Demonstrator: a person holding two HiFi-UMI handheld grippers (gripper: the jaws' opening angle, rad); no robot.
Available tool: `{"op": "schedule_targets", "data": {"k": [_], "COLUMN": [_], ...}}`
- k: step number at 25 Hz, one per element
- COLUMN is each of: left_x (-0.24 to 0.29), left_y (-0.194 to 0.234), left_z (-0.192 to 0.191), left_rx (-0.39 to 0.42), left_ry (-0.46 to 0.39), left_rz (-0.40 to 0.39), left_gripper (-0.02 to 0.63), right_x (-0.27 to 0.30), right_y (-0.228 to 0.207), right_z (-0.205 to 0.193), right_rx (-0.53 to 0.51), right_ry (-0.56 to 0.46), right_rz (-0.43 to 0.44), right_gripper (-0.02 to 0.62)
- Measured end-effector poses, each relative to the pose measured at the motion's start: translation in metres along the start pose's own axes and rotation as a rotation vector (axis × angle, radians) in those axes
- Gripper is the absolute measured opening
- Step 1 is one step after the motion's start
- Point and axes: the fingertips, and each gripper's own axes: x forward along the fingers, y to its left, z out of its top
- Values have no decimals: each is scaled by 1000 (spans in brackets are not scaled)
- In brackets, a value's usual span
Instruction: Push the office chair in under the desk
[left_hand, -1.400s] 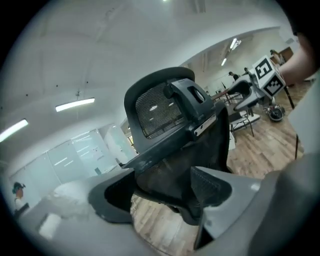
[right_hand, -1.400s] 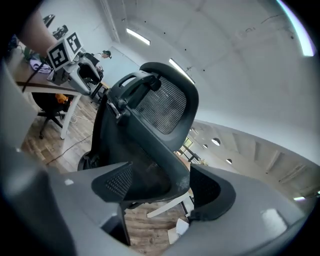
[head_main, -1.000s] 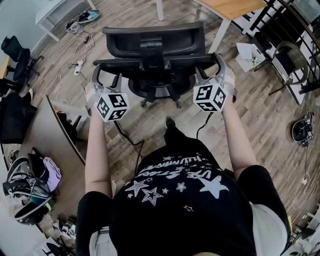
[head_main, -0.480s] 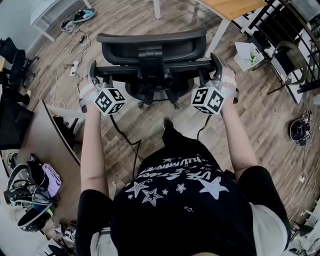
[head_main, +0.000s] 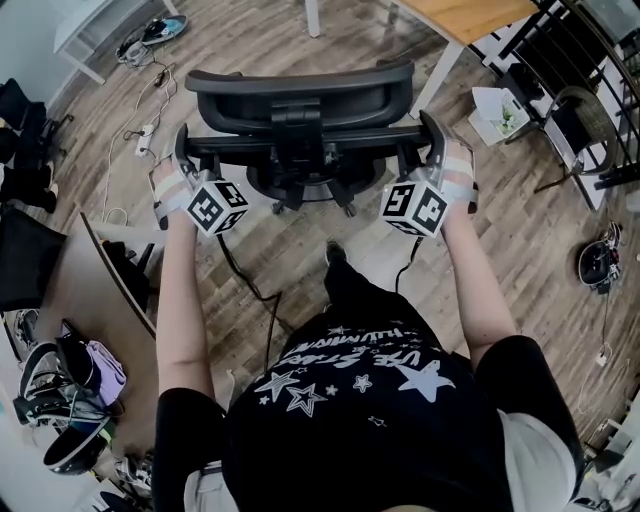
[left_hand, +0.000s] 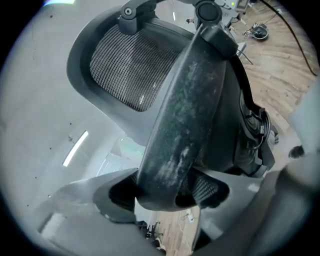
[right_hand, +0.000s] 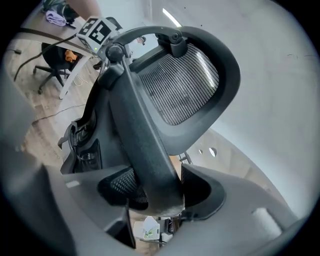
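Note:
The black office chair (head_main: 300, 95) stands with its back toward me, just short of the wooden desk (head_main: 470, 15). Its horizontal back bar (head_main: 300, 135) runs between my two hands. My left gripper (head_main: 182, 152) is on the bar's left end and my right gripper (head_main: 432, 135) on its right end. In the left gripper view the scuffed bar (left_hand: 185, 115) fills the gap of the gripper (left_hand: 167, 187), jaws closing, pads against it. In the right gripper view the bar (right_hand: 145, 135) likewise sits in the gripper (right_hand: 157, 187), jaws closing. The mesh headrest (right_hand: 180, 85) rises behind it.
A white desk leg (head_main: 428, 70) stands right of the chair. A black railing (head_main: 580, 60) and a small box (head_main: 500, 110) are at the right. Cables (head_main: 150, 110) trail on the wood floor at left, beside a board (head_main: 110, 260) and bags (head_main: 70, 370).
Both grippers have settled further onto the ends of the back bar and drawn in around it. The chair and my hands have shifted slightly forward over the floor.

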Motion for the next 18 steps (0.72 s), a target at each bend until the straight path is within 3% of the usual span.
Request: {"op": "schedule_targets", "data": {"k": [10, 18], "left_x": [80, 107], "left_y": [21, 6], "left_z": [9, 6], "left_rx": [-1, -20], "left_ry": [-1, -28], "left_rz": [-18, -8], "left_gripper": [313, 314], "right_x": [60, 68], "right_y": [-13, 2], "right_z": [19, 15], "right_rx": [-8, -24], "right_ry": [-12, -13], "right_rz": [3, -28], "right_gripper": [249, 244]}}
